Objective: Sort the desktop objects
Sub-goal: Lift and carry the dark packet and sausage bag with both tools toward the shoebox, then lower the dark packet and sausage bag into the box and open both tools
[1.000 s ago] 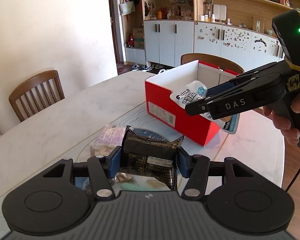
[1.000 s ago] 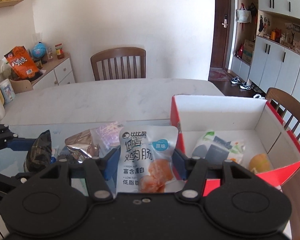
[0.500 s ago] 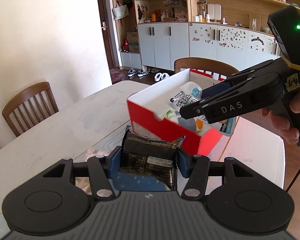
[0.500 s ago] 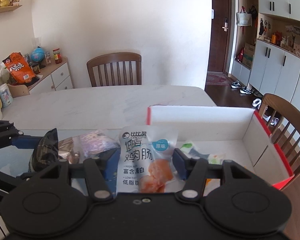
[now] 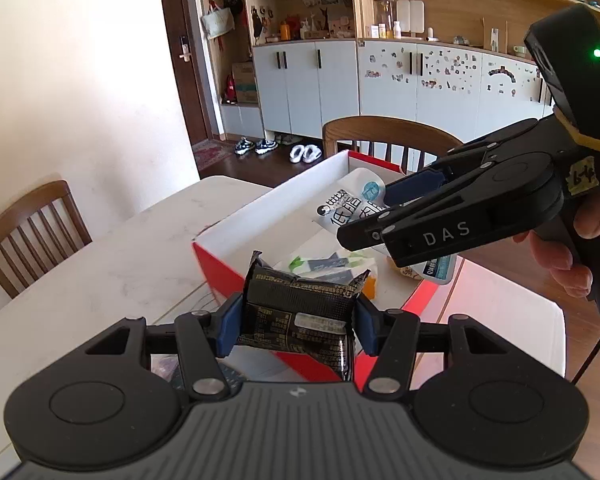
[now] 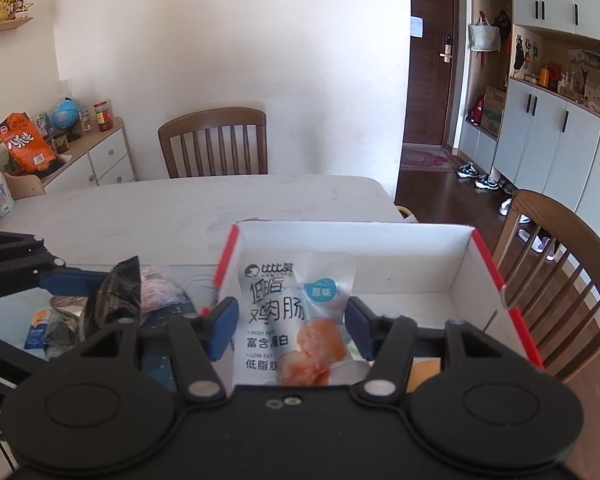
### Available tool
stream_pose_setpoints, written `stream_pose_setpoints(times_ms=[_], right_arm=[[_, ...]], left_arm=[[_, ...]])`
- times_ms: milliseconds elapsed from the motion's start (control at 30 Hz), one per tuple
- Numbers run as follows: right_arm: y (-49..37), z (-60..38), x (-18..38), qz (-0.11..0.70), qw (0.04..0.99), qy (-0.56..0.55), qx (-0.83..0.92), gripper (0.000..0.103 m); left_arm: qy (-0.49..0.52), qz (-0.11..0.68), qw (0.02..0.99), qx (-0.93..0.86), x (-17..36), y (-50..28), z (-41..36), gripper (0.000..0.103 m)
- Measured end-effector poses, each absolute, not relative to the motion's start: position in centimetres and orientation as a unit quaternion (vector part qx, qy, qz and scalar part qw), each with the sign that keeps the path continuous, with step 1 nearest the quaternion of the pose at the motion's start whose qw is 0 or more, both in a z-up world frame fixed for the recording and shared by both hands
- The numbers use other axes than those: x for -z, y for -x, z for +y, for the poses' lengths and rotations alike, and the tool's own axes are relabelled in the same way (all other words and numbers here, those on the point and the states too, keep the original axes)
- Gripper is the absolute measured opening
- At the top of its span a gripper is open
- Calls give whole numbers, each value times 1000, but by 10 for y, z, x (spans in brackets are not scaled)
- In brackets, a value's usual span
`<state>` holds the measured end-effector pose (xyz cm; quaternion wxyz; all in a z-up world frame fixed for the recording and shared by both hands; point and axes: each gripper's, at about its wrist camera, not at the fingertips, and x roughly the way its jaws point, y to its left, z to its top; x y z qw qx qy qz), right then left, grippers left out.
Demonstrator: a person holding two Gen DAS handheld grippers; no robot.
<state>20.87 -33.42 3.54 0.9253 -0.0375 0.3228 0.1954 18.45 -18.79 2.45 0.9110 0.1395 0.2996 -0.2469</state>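
Left wrist view: the left gripper (image 5: 298,322) is clamped on a black snack packet (image 5: 300,318), held above the near wall of the red box (image 5: 228,272). Green-white packets (image 5: 324,264) lie inside.

Right wrist view: the right gripper (image 6: 288,326) is clamped on a white chicken-sausage pouch (image 6: 292,316), over the box interior. Loose packets (image 6: 160,290) lie on the table (image 6: 180,212), left.

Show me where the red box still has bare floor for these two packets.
Free: the white floor along the far wall of the red box, toward its right corner. Crowded: the near end, where a green-and-white packet and an orange item lie. The table beyond is bare.
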Motion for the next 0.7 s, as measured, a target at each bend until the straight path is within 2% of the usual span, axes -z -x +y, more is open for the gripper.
stream_pose_setpoints(times_ms=[700], right_arm=[[-266,-397,-23,349,921,20,-171,58]], left_arm=[[-171,355,881,263,-1,-242,-257,56]])
